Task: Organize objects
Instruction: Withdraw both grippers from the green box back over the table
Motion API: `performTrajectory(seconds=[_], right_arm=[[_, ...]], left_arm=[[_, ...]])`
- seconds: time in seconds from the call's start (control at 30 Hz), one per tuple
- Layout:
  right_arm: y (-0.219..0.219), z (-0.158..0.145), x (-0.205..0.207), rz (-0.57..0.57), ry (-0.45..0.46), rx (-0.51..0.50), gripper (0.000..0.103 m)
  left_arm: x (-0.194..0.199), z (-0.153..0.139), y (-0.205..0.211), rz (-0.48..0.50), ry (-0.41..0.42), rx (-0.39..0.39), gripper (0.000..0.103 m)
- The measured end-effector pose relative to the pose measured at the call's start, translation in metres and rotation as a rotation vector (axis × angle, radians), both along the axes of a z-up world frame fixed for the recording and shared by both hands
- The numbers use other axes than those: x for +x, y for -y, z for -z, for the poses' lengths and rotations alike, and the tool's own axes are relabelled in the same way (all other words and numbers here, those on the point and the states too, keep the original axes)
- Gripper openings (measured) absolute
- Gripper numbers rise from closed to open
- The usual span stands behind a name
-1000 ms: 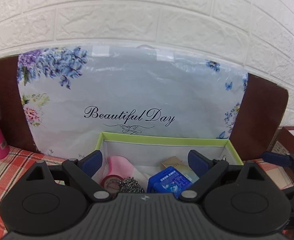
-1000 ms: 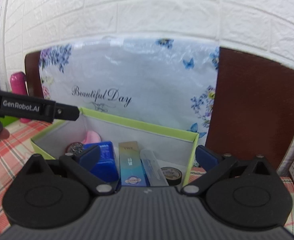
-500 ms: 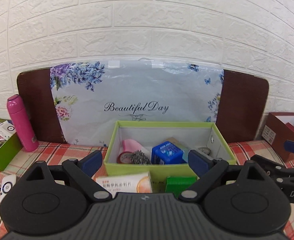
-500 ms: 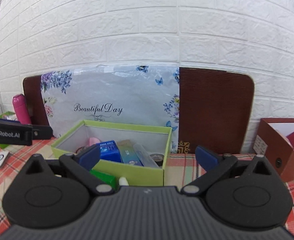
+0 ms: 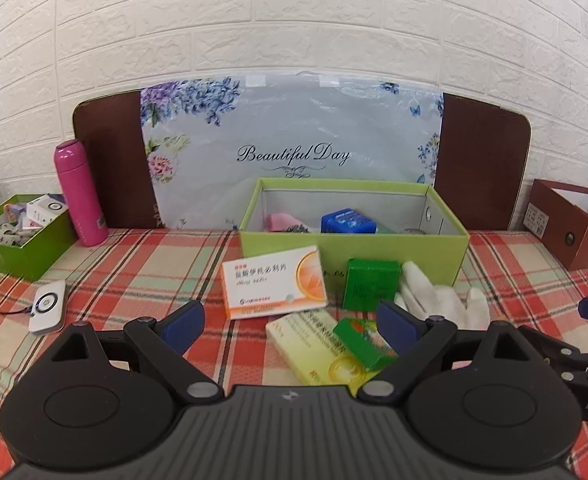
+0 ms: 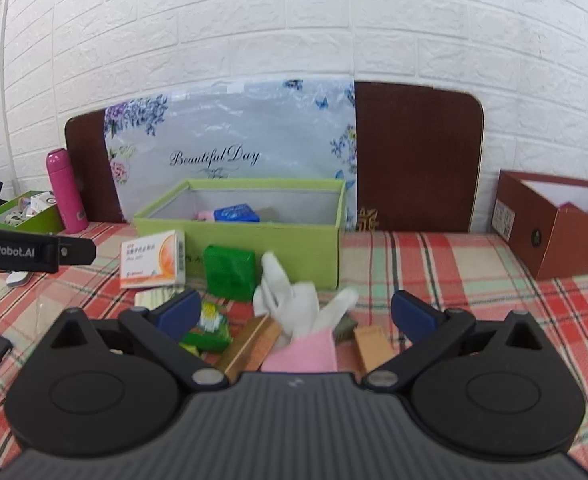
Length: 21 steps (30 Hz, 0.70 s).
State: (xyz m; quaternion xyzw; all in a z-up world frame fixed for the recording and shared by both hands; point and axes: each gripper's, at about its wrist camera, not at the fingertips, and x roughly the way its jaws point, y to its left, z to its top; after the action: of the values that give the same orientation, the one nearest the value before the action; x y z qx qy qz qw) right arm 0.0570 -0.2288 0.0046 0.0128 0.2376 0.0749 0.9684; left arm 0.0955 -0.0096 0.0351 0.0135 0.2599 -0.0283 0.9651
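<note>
Clutter for sorting lies on the desk [image 5: 141, 264] just in front of the near wall of the green box [image 5: 374, 246]: an orange-and-white medicine carton [image 5: 273, 282] propped toward the box, a dark green carton [image 5: 370, 285] standing against its wall, a white glove [image 5: 438, 300] to the right of that, and nearer, a pale yellow carton [image 5: 318, 350] with a small green packet [image 5: 364, 342] lying on it. The box is open-topped and already holds a blue carton [image 5: 348, 221] and a pink item [image 5: 277, 221], which suggests it is the collecting point.

Left tongs [image 5: 289, 326] hover above the yellow carton, spread wide and gripping nothing. Right tongs [image 6: 294, 314] are likewise apart and empty, poised over the glove and a pink cloth [image 6: 306, 350] at the near edge.

Further out: a pink bottle [image 5: 79, 192] at far left, a green tray [image 5: 21, 236] beside it, a brown box [image 5: 574, 224] at far right. Judgement: both tongs are placed for the next pickup.
</note>
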Motion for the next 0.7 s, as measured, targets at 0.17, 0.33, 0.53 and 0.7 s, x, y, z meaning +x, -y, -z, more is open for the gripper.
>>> performTrajectory(seconds=[0.17,0.33,0.53,0.7], right_arm=[[-0.004,0.015,-0.015,0.003,-0.039,0.015,0.103],[-0.012,0.031,-0.024,-0.007,-0.08,0.022,0.103],[-0.022,0.044,-0.03,-0.035,-0.12,0.034,0.103],[-0.031,0.049,-0.03,-0.061,-0.137,0.029,0.103]], left_arm=[[-0.013,0.012,-0.005,-0.01,-0.027,0.005,0.095],[-0.022,0.027,-0.011,-0.016,-0.071,-0.004,0.095],[-0.035,0.048,-0.029,-0.028,-0.103,-0.041,0.095],[-0.036,0.058,-0.059,-0.082,-0.118,-0.051,0.095]])
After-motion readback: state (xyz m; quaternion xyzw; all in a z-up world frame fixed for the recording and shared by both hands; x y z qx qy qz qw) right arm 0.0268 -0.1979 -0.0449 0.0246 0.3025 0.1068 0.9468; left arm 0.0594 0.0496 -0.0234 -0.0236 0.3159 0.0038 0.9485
